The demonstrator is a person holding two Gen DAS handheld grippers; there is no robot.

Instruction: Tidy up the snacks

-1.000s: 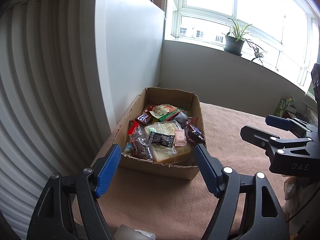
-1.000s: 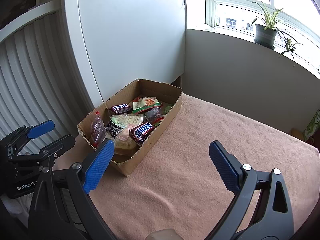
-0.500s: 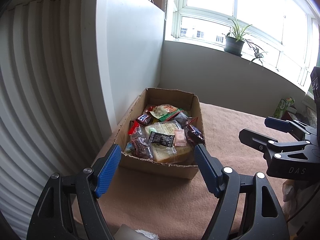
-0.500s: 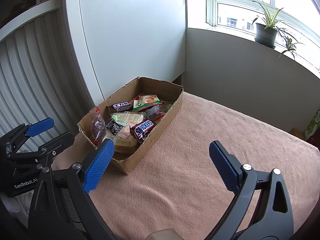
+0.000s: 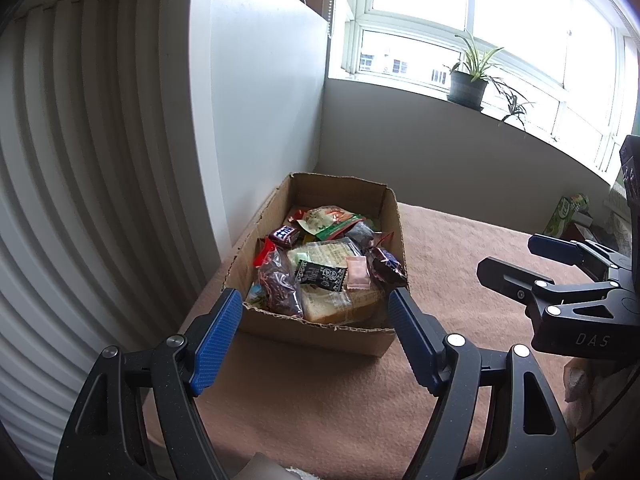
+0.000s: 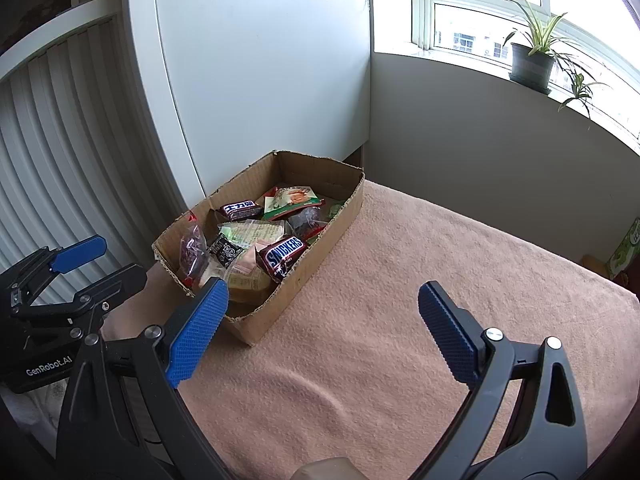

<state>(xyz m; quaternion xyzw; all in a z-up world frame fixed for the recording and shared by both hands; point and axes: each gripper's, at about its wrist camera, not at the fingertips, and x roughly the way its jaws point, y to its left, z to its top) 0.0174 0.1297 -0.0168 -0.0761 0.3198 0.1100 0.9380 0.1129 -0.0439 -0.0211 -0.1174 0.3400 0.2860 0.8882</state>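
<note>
Daylight from a wide window with a potted green plant (image 6: pixel 532 60) on its sill falls across a table covered in a peach-pink cloth (image 6: pixel 420 288), backed by a white cabinet panel (image 6: pixel 260 80). Both claws hover above the cloth with nothing between their blue ribbed pads: the left gripper (image 5: pixel 316 332) is spread wide just short of the near wall of an open brown cardboard box (image 5: pixel 320 330), and the right gripper (image 6: pixel 322 328) is spread equally wide over bare cloth beside the box's long side. Neither touches anything. Each camera's bottom edge cuts off the handles, and lower layers in the box are hidden under the top wrappers. The box sits at the table's far left corner against the panel, heaped with packets: a brown Snickers bar (image 6: pixel 285 255), a black sachet (image 5: pixel 320 275), a pale pink sachet (image 5: pixel 356 274), a green-and-white pouch (image 6: pixel 292 200).
</note>
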